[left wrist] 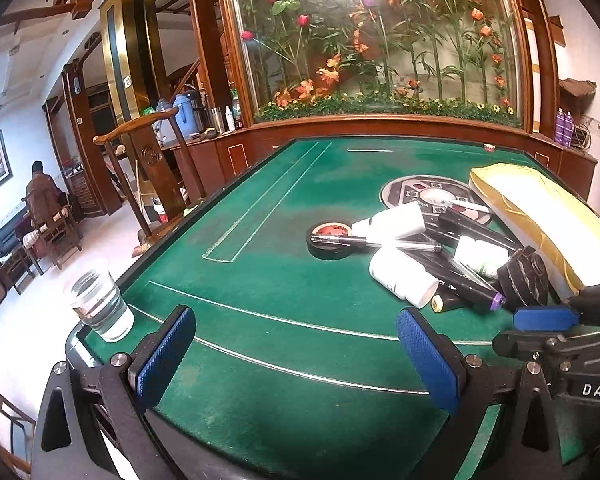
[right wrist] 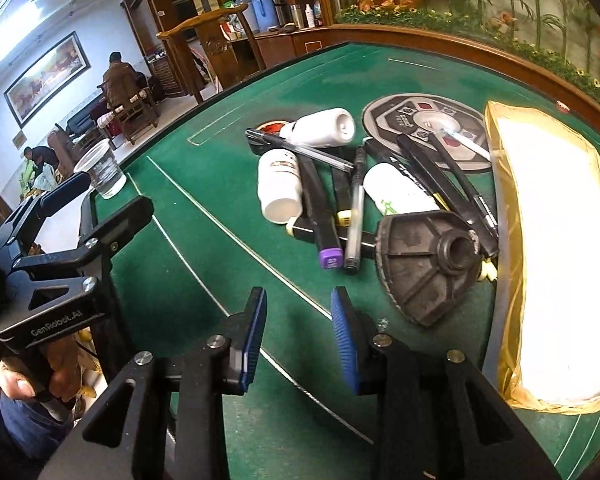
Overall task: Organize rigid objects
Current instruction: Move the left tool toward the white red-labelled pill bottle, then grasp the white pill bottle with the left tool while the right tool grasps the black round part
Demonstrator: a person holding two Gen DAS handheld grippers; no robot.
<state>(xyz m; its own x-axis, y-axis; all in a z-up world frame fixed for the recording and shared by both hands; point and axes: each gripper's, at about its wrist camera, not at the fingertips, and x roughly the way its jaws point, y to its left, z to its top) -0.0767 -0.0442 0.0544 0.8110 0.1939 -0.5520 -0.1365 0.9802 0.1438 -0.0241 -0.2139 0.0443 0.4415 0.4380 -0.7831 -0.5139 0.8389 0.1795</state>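
Note:
A heap of rigid objects lies on the green felt table [left wrist: 260, 280]: white bottles [right wrist: 280, 184] [left wrist: 404, 276], black markers, one with a purple cap [right wrist: 330, 258], a clear pen [right wrist: 300, 150], a black tape roll [left wrist: 332, 240] and a dark ribbed disc [right wrist: 428, 264] [left wrist: 524, 276]. A yellow tray [right wrist: 560, 240] stands to their right. My left gripper [left wrist: 296, 344] is open and empty above the near felt, left of the heap. My right gripper [right wrist: 298, 332] is open and empty just short of the disc and markers.
A plastic cup of water [left wrist: 100, 304] stands on the table's near left corner. A round grey control panel [right wrist: 424, 128] is set in the felt behind the heap. A wooden rail and planter lie beyond the far edge. Chairs and people are far left.

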